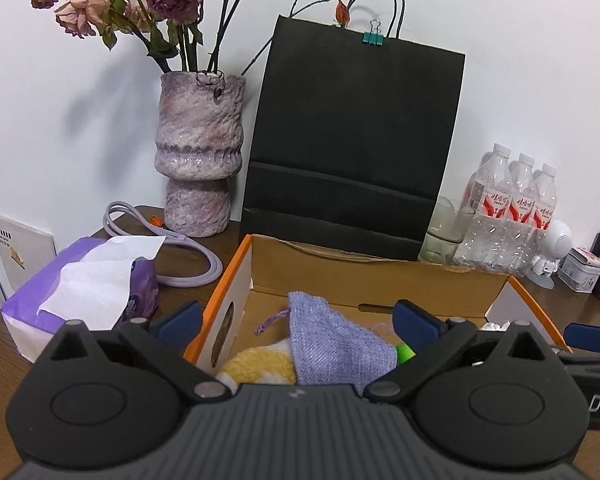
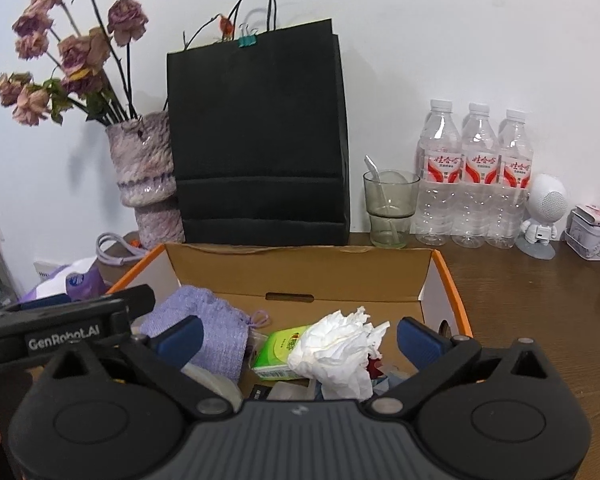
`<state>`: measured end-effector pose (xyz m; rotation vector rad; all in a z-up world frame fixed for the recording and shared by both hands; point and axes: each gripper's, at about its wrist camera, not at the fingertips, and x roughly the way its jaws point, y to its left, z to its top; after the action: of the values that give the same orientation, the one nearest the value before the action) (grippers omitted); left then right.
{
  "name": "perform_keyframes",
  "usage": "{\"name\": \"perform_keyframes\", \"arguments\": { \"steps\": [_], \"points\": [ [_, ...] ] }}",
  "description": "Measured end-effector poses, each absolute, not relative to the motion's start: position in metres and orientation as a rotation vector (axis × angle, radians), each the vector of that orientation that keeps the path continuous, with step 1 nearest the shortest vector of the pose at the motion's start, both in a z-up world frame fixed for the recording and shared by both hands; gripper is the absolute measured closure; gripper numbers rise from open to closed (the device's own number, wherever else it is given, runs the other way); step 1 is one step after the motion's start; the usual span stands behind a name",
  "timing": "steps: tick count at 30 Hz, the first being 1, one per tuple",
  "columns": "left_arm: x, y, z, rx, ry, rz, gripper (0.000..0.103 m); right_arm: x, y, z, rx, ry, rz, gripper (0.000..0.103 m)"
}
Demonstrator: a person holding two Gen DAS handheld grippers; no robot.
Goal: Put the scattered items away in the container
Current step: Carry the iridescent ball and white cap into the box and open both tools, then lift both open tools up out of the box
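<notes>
left tongs (image 1: 296, 322) and right tongs (image 2: 298, 338), both spread wide and holding nothing, poised above the near edge of the box (image 1: 380, 276), an open cardboard carton with orange rims that stands on the brown surface (image 2: 540, 280). contents of the box: a lilac pouch (image 1: 332, 344) with a drawstring, lying toward the left and partly over a yellow fuzzy item (image 1: 256, 368); a green pack (image 2: 280, 354) near the middle; a crumpled tissue (image 2: 336, 354) touching the pack on its right. more small items lie beneath the tissue, too hidden to name. in the right wrist view the body of the left tool crosses the lower left corner, just beside the pouch.

behind the box, against the wall: a black bag (image 2: 260, 140) with cord handles and a teal clip (image 1: 373, 38) on its top edge. left of the bag, a mottled vase (image 1: 200, 152) holding dried roses (image 1: 172, 0). right of the bag, a glass (image 2: 390, 208) containing a spoon, then three bottles (image 2: 476, 176) in a row, a small white robot figure (image 2: 542, 216), and a tin (image 2: 592, 236).

left of the box, on the surface: a purple tissue pack (image 1: 80, 292) with a sheet drawn up, and a coiled lilac cable (image 1: 188, 248) between that pack and the vase.
</notes>
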<state>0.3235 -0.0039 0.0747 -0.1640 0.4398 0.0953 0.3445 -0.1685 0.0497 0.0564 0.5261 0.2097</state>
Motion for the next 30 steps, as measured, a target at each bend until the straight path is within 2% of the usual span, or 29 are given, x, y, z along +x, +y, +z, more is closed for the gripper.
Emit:
{"name": "perform_keyframes", "arguments": {
  "steps": [20,30],
  "points": [
    [0.244,0.008,0.067,-0.157,0.426,0.065,0.000,0.277,-0.171,0.055,0.004,0.475,0.220,0.000],
    [0.198,0.026,0.049,-0.105,0.477,0.071,0.000,0.224,-0.188,0.022,-0.042,0.521,0.211,0.000]
  ]
}}
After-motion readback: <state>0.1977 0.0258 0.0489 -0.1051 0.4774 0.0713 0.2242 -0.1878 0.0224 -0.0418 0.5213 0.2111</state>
